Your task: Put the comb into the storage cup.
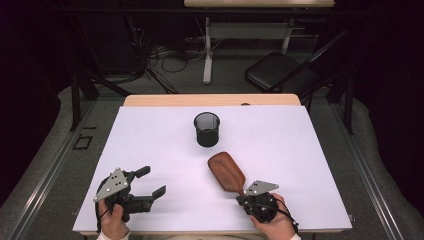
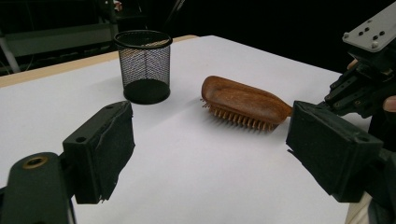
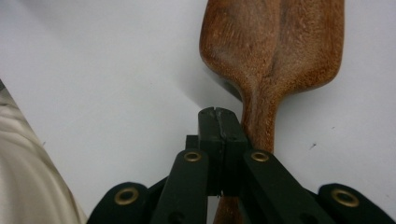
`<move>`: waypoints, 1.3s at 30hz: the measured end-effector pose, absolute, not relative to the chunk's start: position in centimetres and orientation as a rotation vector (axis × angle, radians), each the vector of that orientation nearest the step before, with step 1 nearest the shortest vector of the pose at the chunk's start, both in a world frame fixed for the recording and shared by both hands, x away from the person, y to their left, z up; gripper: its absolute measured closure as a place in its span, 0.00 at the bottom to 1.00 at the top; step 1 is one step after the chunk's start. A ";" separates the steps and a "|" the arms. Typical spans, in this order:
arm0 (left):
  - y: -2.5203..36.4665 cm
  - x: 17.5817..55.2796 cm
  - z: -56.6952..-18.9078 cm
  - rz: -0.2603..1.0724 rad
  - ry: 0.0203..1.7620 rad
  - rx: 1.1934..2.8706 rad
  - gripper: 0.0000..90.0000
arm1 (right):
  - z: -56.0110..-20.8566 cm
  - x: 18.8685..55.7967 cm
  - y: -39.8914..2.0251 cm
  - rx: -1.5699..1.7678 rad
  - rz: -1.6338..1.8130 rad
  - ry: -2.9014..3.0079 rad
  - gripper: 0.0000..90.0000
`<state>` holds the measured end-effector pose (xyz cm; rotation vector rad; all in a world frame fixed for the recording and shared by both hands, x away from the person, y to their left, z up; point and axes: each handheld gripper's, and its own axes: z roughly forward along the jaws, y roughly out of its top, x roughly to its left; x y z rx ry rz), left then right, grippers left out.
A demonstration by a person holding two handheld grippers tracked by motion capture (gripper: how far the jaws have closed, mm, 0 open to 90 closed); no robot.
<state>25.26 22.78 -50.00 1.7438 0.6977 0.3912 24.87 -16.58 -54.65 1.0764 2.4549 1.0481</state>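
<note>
Left hand (image 1: 113, 220) low at the near left corner of the white tabletop (image 1: 150, 140), wrapped around the rear of the left tongs (image 1: 152, 181), wrist straight, grey three-cornered plate facing up and tilted outward. Left tongs aimed level toward the middle of the tabletop, spread wide with nothing between the jaws; from the left gripper view, bare white tabletop (image 2: 196, 177) in the gap, jaw tips hovering just above the surface. Right hand (image 1: 275, 220) at the near edge right of centre, gripping the right tongs (image 1: 245, 196) from behind, knuckles upward, tongs pointing away and slightly leftward. Right tongs (image 3: 219, 122) pressed fully together, pads meeting face to face with nothing pinched between them, tips lying just beside the narrow handle of the wooden hairbrush (image 3: 275, 56), on its left in the right gripper view; contact with the handle impossible to judge. Hairbrush (image 1: 226, 171) resting on the tabletop bristles down, smooth brown back up, lying at a slant with its broad head toward the centre and its handle toward the right hand. Black mesh cup (image 1: 206, 129) upright beyond the brush head, well apart from both hands. Seen past the left tongs: hairbrush (image 2: 245, 102), cup (image 2: 144, 65), and the right tongs (image 2: 362, 93) at the brush's handle end.
</note>
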 end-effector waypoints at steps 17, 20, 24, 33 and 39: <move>22.8 25.3 -50.1 0.393 0.705 1.746 0.17 | -54.8 25.9 -18.3 1.135 1.021 2.411 1.00; 22.8 25.3 -50.1 0.392 0.705 1.747 0.17 | -54.8 26.1 -18.5 1.148 1.015 2.407 1.00; 22.8 25.4 -50.1 0.389 0.702 1.748 0.17 | -54.8 26.3 -18.8 1.160 1.011 2.398 1.00; 22.8 25.4 -50.1 0.388 0.702 1.750 0.17 | -54.9 26.6 -19.2 1.174 1.005 2.389 1.00; 22.8 25.4 -50.1 0.385 0.700 1.752 0.17 | -54.9 26.7 -19.2 1.176 1.000 2.391 1.00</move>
